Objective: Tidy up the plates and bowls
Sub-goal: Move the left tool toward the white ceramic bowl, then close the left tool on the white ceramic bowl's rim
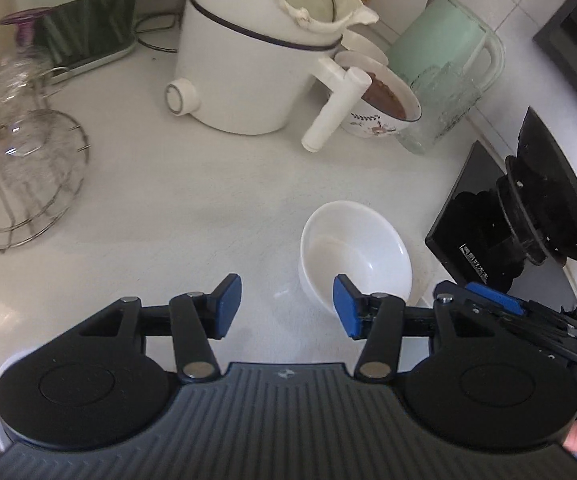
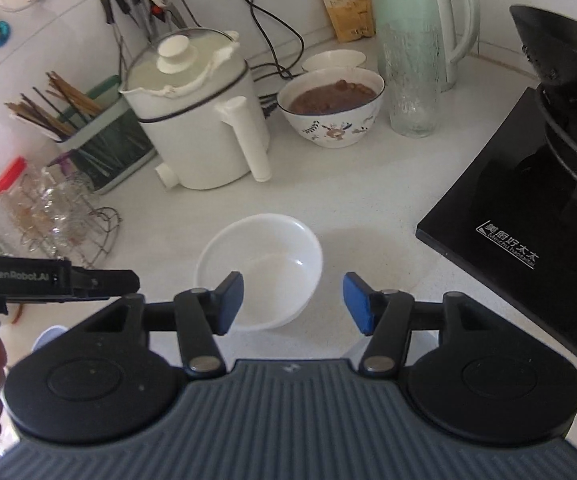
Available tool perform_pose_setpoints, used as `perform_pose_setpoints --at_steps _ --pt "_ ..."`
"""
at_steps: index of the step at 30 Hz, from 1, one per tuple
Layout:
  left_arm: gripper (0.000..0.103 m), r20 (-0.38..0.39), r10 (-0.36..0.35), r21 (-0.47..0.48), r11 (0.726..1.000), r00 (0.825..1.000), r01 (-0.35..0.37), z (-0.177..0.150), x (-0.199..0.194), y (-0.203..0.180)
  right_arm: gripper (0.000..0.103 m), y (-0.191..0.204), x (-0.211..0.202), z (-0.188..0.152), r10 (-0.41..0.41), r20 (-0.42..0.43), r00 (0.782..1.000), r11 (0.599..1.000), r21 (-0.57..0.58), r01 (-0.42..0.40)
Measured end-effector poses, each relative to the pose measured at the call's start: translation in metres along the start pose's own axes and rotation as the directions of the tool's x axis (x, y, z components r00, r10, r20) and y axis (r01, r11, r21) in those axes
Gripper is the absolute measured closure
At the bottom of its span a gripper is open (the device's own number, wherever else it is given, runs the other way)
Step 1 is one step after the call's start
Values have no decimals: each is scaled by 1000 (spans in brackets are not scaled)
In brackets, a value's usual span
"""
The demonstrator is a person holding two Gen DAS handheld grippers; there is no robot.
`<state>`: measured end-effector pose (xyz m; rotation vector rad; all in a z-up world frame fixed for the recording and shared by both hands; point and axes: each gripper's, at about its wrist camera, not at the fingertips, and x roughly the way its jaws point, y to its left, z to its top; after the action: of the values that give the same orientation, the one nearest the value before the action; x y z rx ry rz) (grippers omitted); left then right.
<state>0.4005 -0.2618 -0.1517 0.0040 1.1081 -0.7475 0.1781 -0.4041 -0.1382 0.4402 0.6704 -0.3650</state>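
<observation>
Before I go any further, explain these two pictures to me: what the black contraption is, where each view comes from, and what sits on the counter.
A person holds a two-finger tool in each hand; a camera rides on each. One picture looks along the left tool, the other along the right tool. Both stand open and hold nothing. On the white counter just ahead sits an empty white bowl. Behind it are a white electric pot, a patterned bowl of brown food, a green kettle and, at the right, a black cooktop.

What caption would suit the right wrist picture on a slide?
Right gripper, open, poised over an empty white bowl on the countertop, near a white electric pot.
</observation>
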Motion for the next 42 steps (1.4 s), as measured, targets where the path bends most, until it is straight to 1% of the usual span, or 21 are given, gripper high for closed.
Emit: perform_pose_setpoints --at_steps 7,13,15,19,20,21,22,23,25,27,30,32,36,39,42 --pt "46 -45 -13 -11 1000 999 13 13 31 -4 46 -4 30 8 11 -48 999 1000 9 -10" --pt "47 -85 -24 -8 1000 996 23 25 52 -2 47 -10 52 11 -8 -94 996 999 34 11" --pt "48 -100 -24 -15 1000 995 22 29 57 -1 49 -11 57 11 -8 -101 995 999 40 13" --pt "48 -121 -9 -3 1000 993 8 34 68 -7 58 -11 66 11 3 -119 993 999 40 2" --pt "48 -125 -10 2 1000 992 11 35 70 -9 59 -10 68 11 3 -120 993 999 34 1" --pt "50 -130 -10 6 1000 991 11 34 73 -10 60 -9 69 11 3 -121 993 1000 30 1" --pt "52 -138 -10 8 1000 990 11 34 76 -11 65 -8 70 12 4 -121 993 999 32 0" --pt "57 -148 -7 8 1000 989 8 34 79 -12 69 -7 71 11 6 -120 993 999 38 -2" --pt "65 -159 7 7 1000 987 -6 34 83 -13 71 -6 73 11 6 -122 992 999 37 -1" --pt "77 -158 25 9 1000 987 -24 34 84 -12 76 -5 75 11 4 -125 992 999 38 1" --pt "87 -166 21 -14 1000 986 -24 33 85 -10 81 -6 77 9 6 -142 990 999 51 1" --pt "92 -170 19 -13 1000 985 -21 32 85 -10 85 -5 75 8 6 -144 990 999 44 0" --pt "92 -196 10 -20 1000 981 -14 30 84 -8 86 -6 72 7 19 -144 989 998 62 -10" --pt "92 -207 -13 -56 998 978 2 28 77 -4 86 -5 68 6 22 -149 989 996 84 -10" --pt "92 -211 -6 -60 998 977 -7 27 66 -3 86 -1 60 6 35 -151 988 996 92 -21"
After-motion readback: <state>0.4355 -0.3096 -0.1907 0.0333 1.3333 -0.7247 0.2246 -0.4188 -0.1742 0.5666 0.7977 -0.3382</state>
